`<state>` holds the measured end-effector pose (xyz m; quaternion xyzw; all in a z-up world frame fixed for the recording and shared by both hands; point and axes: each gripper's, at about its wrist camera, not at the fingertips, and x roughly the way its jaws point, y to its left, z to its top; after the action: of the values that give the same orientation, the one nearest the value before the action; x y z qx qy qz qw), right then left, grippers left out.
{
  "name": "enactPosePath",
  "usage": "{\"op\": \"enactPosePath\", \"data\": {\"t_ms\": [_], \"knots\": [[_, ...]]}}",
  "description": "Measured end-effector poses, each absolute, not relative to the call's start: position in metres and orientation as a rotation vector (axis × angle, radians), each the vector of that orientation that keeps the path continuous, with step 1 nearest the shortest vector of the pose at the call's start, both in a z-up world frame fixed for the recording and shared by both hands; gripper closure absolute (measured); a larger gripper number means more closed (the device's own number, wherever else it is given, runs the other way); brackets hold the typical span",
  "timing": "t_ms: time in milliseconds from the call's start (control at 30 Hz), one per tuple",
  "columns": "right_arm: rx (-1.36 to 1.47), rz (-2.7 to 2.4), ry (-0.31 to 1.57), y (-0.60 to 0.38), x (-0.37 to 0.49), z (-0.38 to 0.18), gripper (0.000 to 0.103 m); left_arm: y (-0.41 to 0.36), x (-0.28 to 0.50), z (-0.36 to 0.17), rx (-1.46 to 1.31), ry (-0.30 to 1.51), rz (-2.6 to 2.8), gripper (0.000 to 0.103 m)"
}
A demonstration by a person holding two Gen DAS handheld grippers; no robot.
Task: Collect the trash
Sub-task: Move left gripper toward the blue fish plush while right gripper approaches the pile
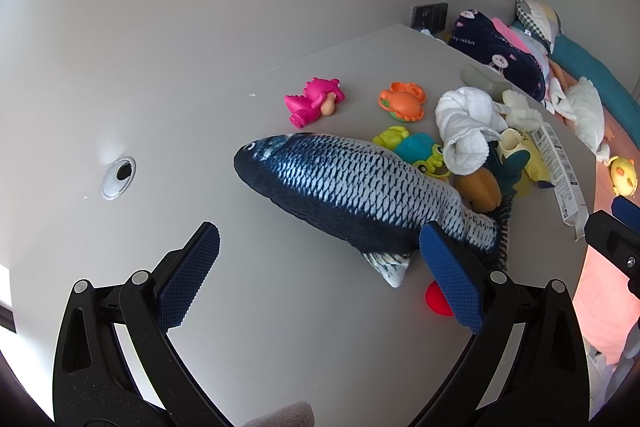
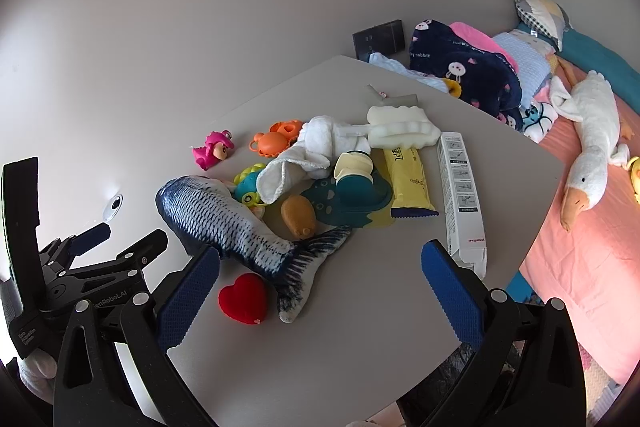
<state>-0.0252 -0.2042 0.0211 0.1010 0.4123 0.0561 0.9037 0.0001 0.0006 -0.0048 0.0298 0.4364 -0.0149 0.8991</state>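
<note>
Desk (image 2: pixel 360 307) space was what we judged first: a pale top crowded through its middle and towards the bed-side edge, bare along the near edge where both claws hovered. Toys made up most of the clutter, and we took only the packaging for trash.

Largest on the desk was the plush fish (image 2: pixel 224 223), lying slantwise with its tail towards the near edge; we meant to leave it alone. Next came the long white carton (image 2: pixel 462 199), flat beside the bed-side edge, its near end just ahead of the right claw (image 2: pixel 320 291). That claw was spread wide and held nothing. We judged the carton the sensible first pick: it lay apart from the pile, and closing across its narrow width near the middle seemed likely to keep it from tipping.

Then the yellow wrapper (image 2: pixel 408 183), just inward of the carton and touching the teal mat (image 2: pixel 352 199). We thought it slippery and thin, so pinching its crimped near end looked safer than pressing down on it.

The left claw (image 1: pixel 320 275) was likewise spread and empty, over the near edge beside the fish's belly fin. We would have kept it clear of the red heart (image 2: pixel 243 298), smallest of these, lying by the fish's tail.

No bin showed in either view, so we could not tell where the trash should go.
</note>
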Motion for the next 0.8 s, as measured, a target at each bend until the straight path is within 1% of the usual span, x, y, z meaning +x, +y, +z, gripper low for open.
{"op": "enactPosePath", "data": {"t_ms": [800], "knots": [[0.208,0.119,0.862,-0.2038,-0.0266,0.0193,0.003,0.0059,0.0011,-0.0070,0.034,0.915,-0.039,0.006]]}}
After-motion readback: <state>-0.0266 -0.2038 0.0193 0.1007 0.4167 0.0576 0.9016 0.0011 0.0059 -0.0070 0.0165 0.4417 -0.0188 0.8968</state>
